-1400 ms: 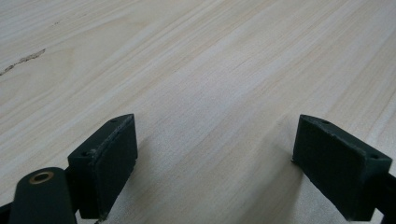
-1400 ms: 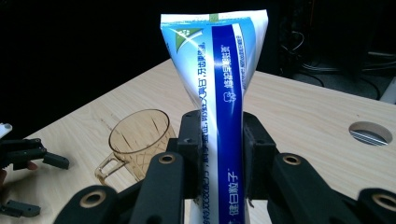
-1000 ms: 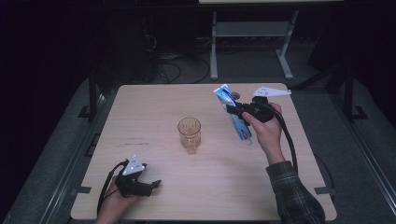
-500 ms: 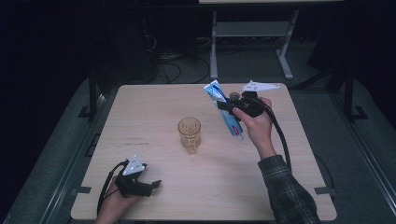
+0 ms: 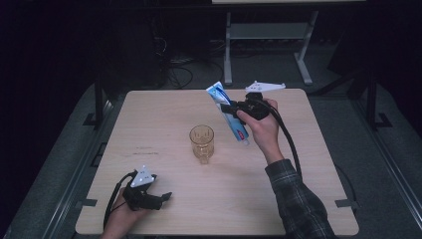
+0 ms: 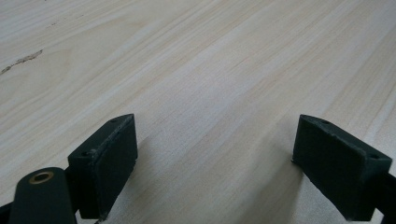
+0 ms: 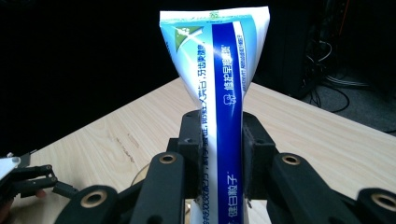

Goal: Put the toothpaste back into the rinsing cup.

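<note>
Toothpaste tube (image 5: 230, 112): a blue and white tube is held above the far right part of the surface, tilted, with its flat crimped end up and toward the far left and its cap end down toward the person. In the right gripper view the tube (image 7: 219, 116) is seen rising between the two black jaws, printed with blue and green bands and lettering.
Right claw (image 5: 234, 108): closed on the toothpaste tube near its middle; both jaws are pressed against the tube's sides. It is carried in the person's right hand (image 5: 261, 125), raised off the surface, with a grey three-cornered plate on top and a black cable trailing back along the plaid sleeve (image 5: 298, 201).
Left claw (image 5: 166, 196): spread wide with nothing between the jaws. It is held in the left hand (image 5: 122, 216) at the near left corner of the surface. In the left gripper view the claw (image 6: 215, 158) is seen low over bare wood grain, jaws well apart.
Glass (image 5: 201, 143): a clear amber-tinted glass stands upright near the middle of the surface, apart from both claws and just left of the tube's lower end.
Surface (image 5: 149, 124): light wood, rectangular, with a faint dark mark left of the glass.
Surroundings: dark floor, cables and a metal stand (image 5: 268, 45) are seen beyond the far edge.
</note>
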Demonstrator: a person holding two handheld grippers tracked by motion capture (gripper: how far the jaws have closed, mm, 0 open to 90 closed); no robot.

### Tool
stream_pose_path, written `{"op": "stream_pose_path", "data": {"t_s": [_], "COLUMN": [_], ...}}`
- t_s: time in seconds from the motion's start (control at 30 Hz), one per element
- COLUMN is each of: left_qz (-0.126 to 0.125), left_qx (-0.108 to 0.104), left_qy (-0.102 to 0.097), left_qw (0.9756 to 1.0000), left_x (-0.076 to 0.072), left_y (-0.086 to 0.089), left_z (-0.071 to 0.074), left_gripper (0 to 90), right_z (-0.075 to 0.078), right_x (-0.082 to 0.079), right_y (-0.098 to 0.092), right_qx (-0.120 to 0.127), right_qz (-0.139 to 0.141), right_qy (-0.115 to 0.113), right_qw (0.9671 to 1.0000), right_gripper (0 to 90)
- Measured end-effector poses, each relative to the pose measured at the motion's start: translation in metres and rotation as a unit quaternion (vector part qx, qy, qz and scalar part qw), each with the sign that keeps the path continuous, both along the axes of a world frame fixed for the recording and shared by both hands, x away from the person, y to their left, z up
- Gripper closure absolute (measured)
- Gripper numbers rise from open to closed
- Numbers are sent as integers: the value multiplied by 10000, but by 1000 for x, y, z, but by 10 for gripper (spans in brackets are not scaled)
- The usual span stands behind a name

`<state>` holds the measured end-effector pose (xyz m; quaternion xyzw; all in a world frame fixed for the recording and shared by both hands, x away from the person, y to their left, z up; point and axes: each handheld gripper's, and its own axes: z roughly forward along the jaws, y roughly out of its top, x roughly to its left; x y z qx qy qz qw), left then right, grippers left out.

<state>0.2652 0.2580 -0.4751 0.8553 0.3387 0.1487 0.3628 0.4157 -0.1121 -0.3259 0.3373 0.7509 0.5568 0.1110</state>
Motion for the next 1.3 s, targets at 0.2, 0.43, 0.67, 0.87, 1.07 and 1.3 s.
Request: {"op": "stream_pose_path", "data": {"t_s": [0.2,0.43,0.67,0.87,1.07,1.3], "left_qz": [-10,-17,-15,-16,-19,-20], "left_qx": [-4,-3,-26,-33,-37,-38], "left_qy": [4,5,3,4,4,3], "left_qw": [10000,10000,10000,10000,10000,10000], "left_x": [0,0,-1,-1,-1,-1], "left_y": [0,0,-1,-1,-1,-1], "left_z": [0,0,0,0,0,0], "left_gripper": [132,132,132,132,132,132], "right_z": [3,7,10,11,15,15], "right_x": [6,12,17,20,22,26], "right_y": [13,27,42,50,57,65], "right_qx": [5,-2,10,-43,-12,-20], "right_qz": [84,151,250,284,318,349], "right_qy": [1,-8,-21,-36,-57,-42], "right_qw": [10000,9999,9997,9996,9995,9994], "right_gripper": [732,732,732,732,733,733]}}
